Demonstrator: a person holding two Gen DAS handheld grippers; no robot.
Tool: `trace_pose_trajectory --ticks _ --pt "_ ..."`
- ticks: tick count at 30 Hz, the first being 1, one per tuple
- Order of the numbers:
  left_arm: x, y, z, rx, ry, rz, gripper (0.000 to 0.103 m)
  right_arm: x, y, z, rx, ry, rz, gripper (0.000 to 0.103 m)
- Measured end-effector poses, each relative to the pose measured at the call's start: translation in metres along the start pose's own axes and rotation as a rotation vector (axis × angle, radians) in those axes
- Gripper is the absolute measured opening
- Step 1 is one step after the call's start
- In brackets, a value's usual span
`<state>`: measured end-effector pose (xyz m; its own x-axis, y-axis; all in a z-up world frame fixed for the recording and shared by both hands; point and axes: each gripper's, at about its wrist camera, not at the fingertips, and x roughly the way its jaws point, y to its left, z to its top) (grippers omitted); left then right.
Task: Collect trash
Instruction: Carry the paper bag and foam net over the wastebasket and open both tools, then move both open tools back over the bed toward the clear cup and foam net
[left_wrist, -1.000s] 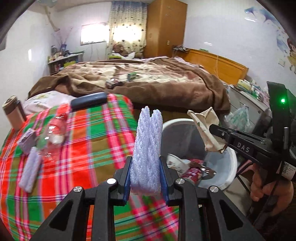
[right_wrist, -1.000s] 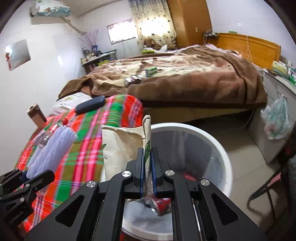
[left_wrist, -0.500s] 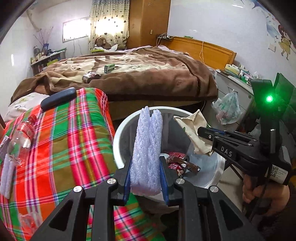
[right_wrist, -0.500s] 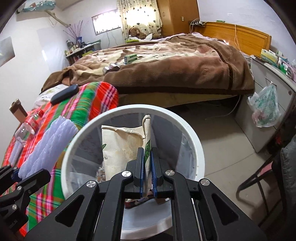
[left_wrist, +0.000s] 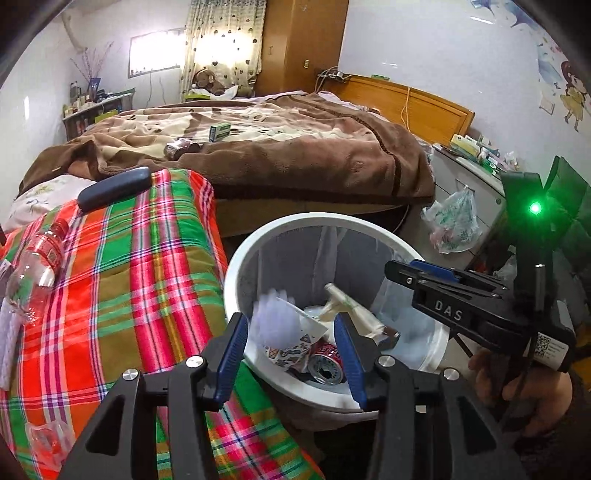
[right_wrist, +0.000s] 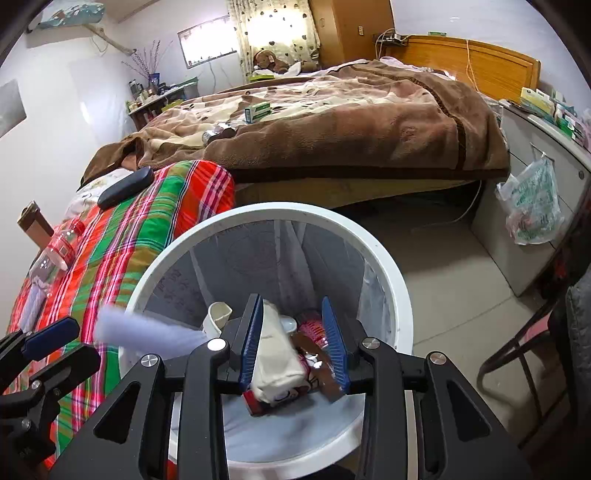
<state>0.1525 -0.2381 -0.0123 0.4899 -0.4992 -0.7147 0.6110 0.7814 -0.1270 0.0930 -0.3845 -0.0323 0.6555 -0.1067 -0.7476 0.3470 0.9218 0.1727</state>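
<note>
A white bin (left_wrist: 306, 221) with a clear liner stands beside the plaid-covered bed, holding a red can (left_wrist: 327, 363) and wrappers. My left gripper (left_wrist: 290, 325) hangs over its near rim with jaws opening. A pale foam net sleeve (left_wrist: 273, 321), blurred, drops free between them. My right gripper (right_wrist: 291, 301) is over the bin (right_wrist: 388, 266), jaws opening too. A cream paper bag (right_wrist: 277, 350) falls from it, close by the left pad. The left wrist view shows the right gripper (left_wrist: 399, 269) above the falling bag (left_wrist: 354, 306). The foam sleeve (right_wrist: 147, 330) streaks beside the left gripper (right_wrist: 79, 341).
On the plaid blanket (left_wrist: 122, 295) lie a clear plastic bottle (left_wrist: 37, 258), a dark case (left_wrist: 114, 186), a crushed cup (left_wrist: 48, 439) and another foam piece (left_wrist: 7, 343). A brown-blanketed bed (left_wrist: 295, 158) carries a small box (left_wrist: 219, 131). A plastic bag (left_wrist: 454, 225) hangs on a cabinet.
Both grippers moved from beside the plaid bed to over the bin, then opened. The foam sleeve and the cream bag left the pads and are dropping into the bin.
</note>
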Motion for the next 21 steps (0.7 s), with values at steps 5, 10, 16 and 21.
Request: trace_pose_trajectory --ticks 5,10,16,21 --pt "-0.007 0.003 -0.002 -0.005 -0.008 0.012 0.049 -0.005 0.002 -0.001 0.004 -0.01 0.004 0.035" --pt "-0.018 0.008 -0.006 -0.016 -0.021 0.028 0.049 -0.01 0.005 0.0 0.008 -0.023 0.018 0.035" --pt "-0.039 0.016 -0.013 -0.035 -0.05 0.052 0.049 -0.021 0.016 -0.002 0.001 -0.052 0.047 0.035" --pt "-0.057 0.025 -0.02 -0.057 -0.074 0.071 0.049 -0.031 0.029 -0.004 -0.017 -0.081 0.078 0.035"
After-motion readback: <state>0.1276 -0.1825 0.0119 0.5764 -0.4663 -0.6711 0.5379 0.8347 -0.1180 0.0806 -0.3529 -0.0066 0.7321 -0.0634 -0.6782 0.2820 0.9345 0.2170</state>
